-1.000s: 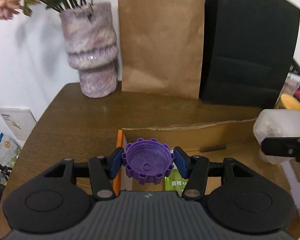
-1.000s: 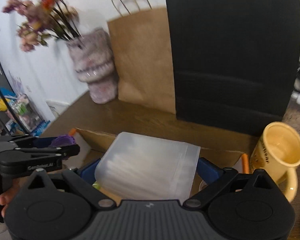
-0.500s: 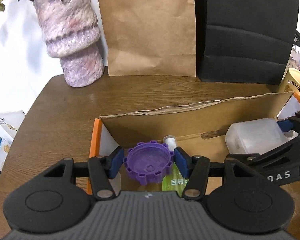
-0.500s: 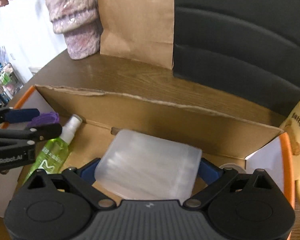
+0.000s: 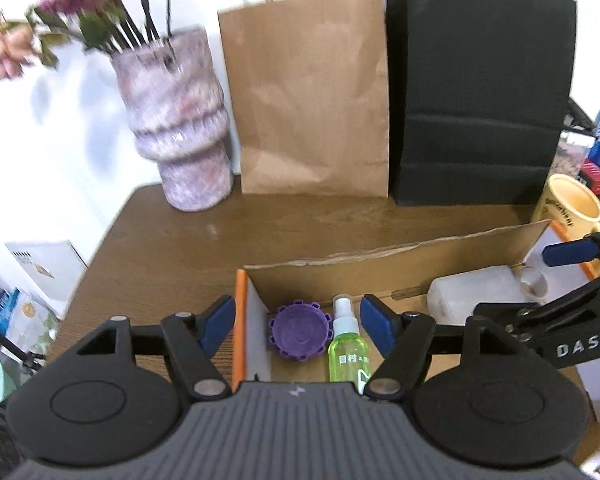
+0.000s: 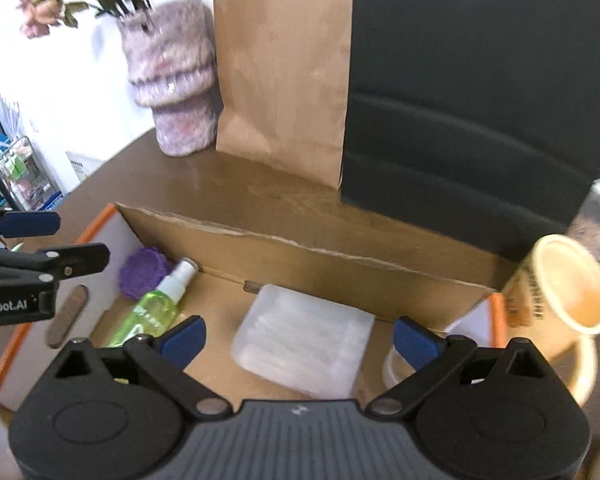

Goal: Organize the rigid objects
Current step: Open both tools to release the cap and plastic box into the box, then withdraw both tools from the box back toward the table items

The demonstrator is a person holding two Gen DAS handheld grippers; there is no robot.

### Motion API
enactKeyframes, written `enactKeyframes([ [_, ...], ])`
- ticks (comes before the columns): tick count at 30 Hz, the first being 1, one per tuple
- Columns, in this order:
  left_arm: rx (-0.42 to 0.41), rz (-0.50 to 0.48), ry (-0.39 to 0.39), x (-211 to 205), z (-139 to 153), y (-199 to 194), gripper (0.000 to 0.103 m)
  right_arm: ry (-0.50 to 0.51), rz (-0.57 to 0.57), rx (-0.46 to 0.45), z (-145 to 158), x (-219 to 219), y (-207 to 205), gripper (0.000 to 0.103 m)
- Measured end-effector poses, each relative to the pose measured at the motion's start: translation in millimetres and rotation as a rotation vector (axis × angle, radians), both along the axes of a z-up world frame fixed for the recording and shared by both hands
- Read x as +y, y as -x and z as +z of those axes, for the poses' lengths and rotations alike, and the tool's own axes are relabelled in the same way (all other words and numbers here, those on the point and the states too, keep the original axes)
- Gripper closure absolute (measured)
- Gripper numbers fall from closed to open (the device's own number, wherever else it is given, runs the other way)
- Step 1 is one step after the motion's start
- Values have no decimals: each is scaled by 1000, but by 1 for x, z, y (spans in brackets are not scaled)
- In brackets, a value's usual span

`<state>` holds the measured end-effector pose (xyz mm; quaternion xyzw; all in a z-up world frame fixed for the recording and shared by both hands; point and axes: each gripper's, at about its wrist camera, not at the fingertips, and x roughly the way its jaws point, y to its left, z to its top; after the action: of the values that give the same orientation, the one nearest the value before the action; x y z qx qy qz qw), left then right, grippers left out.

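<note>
A purple toothed cap [image 5: 298,334] lies on the floor of the cardboard box [image 5: 380,258], at its left end beside a green spray bottle [image 5: 346,354]. My left gripper [image 5: 298,322] hangs above them. Its jaws are opening and its blue pads stand clear of the cap. A translucent plastic case [image 6: 304,340] lies flat in the middle of the box [image 6: 340,260]. Over it my right gripper [image 6: 299,340] is open, with its pads well apart from the case's sides. The cap [image 6: 144,272] and bottle [image 6: 156,308] also show in the right wrist view.
A yellow mug [image 6: 564,288] stands just right of the box, and a white ring [image 6: 394,364] lies at the box's right end. A brown flat strip [image 6: 68,316] rests on the left flap. A vase [image 5: 176,128], a brown bag [image 5: 312,100] and a black bag [image 5: 476,96] line the table's far edge.
Both grippers have opened and drawn back. The purple cap has left the left pads and the plastic case has left the right pads. Both now lie in the box.
</note>
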<state>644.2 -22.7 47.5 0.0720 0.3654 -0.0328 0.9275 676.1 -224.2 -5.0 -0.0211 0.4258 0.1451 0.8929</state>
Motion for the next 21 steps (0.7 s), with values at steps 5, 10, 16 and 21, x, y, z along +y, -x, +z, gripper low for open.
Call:
enactKeyframes([
  [5,-65,-2,15,2,49,41,31,11,-1,-70,50,-6,44,3],
  [10,-197,-16,19,3,94,104,31,-6,3,-170,109,-13,105,2],
  [16,-329,-40,25,3,127,182,27,-18,5,-317,154,-21,185,2],
  [21,-451,-61,51,3,131,248,26,-70,-6,-477,164,-24,258,1],
])
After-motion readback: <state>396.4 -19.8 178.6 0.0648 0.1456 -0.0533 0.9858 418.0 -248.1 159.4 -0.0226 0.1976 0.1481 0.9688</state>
